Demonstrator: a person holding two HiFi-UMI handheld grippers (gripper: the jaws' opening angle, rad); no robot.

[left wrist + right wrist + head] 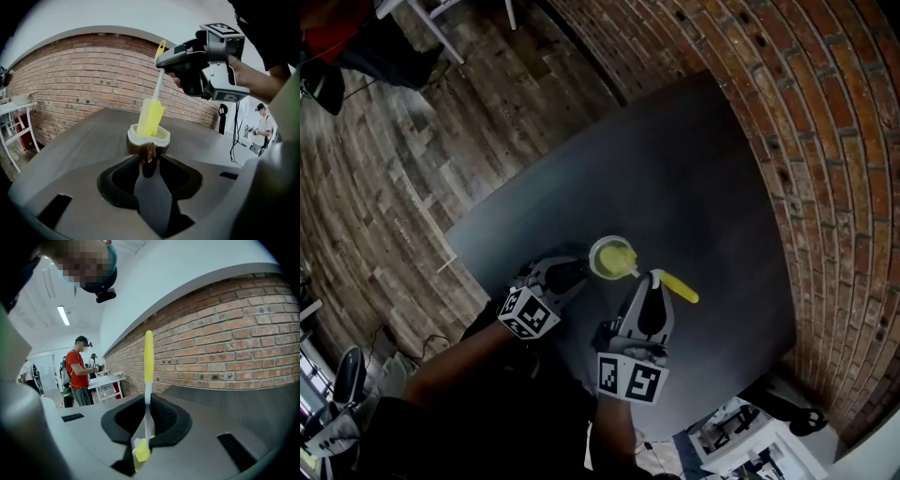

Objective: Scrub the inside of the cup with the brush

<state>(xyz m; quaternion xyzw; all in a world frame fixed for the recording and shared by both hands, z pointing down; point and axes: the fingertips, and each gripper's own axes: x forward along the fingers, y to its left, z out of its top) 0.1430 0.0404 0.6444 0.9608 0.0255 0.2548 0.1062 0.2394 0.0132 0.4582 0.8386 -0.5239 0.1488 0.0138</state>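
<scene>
A dark cup [612, 257] with a cream inside stands on the grey table [703, 187]. My left gripper [578, 272] is shut on the cup's near side, where the brown wall [148, 157] sits pinched between the jaws. The brush has a yellow sponge head [151, 117] that is down inside the cup. Its white stem rises to a yellow handle [680, 288]. My right gripper [652, 281] is shut on the brush stem [147, 416], just right of the cup, and it also shows above the cup as the right gripper [206, 65] in the left gripper view.
A brick wall [825, 141] runs along the table's far and right sides. Wooden floor [384, 169] lies to the left beyond the table edge. A white cart [741, 441] stands at lower right. A person in red [77, 376] stands by a white bench in the background.
</scene>
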